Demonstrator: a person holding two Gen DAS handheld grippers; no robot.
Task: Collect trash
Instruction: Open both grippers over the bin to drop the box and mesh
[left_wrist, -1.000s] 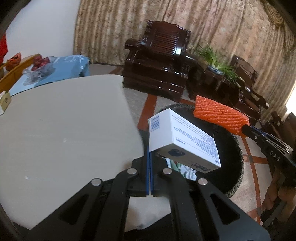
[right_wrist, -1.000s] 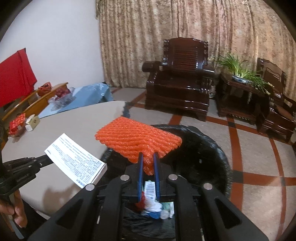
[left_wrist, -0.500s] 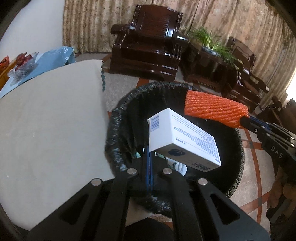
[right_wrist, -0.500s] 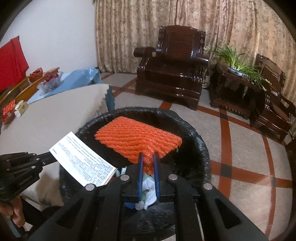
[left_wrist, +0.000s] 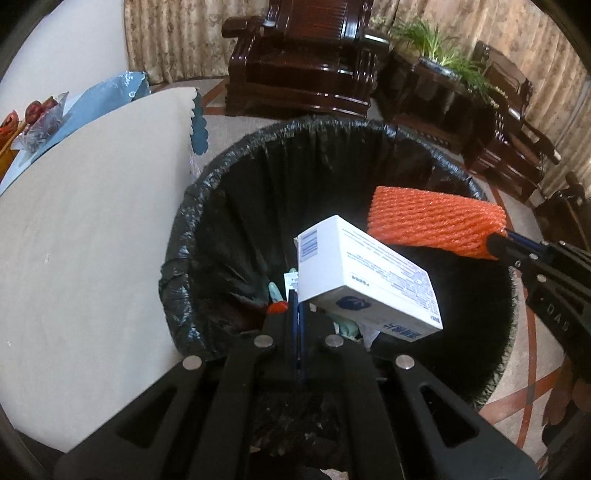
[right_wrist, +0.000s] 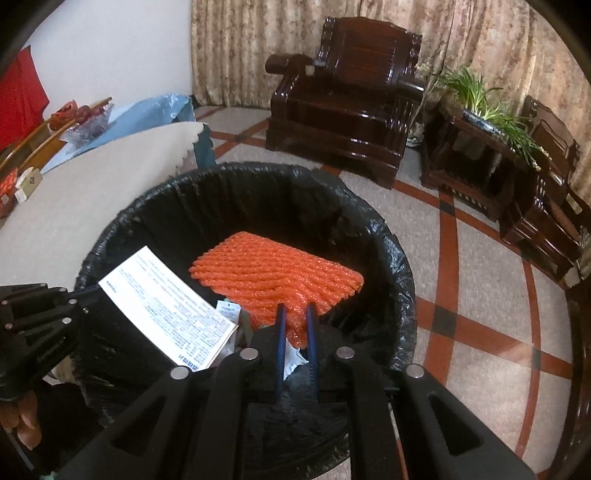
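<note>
Over the black-lined bin (left_wrist: 207, 206), both grippers hold trash.
Left gripper (left_wrist: 295, 299) pinches the white box (left_wrist: 369, 280); right gripper (right_wrist: 295, 314) clamps the orange foam net (right_wrist: 273, 273), table (left_wrist: 92, 221) alongside.

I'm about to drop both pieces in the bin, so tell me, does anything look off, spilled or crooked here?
Nothing is spilled. The white box hangs tilted from the left gripper, pinched only by one corner flap. The orange foam net sticks out flat from the right gripper. Both are over the open black-lined bin.
</note>
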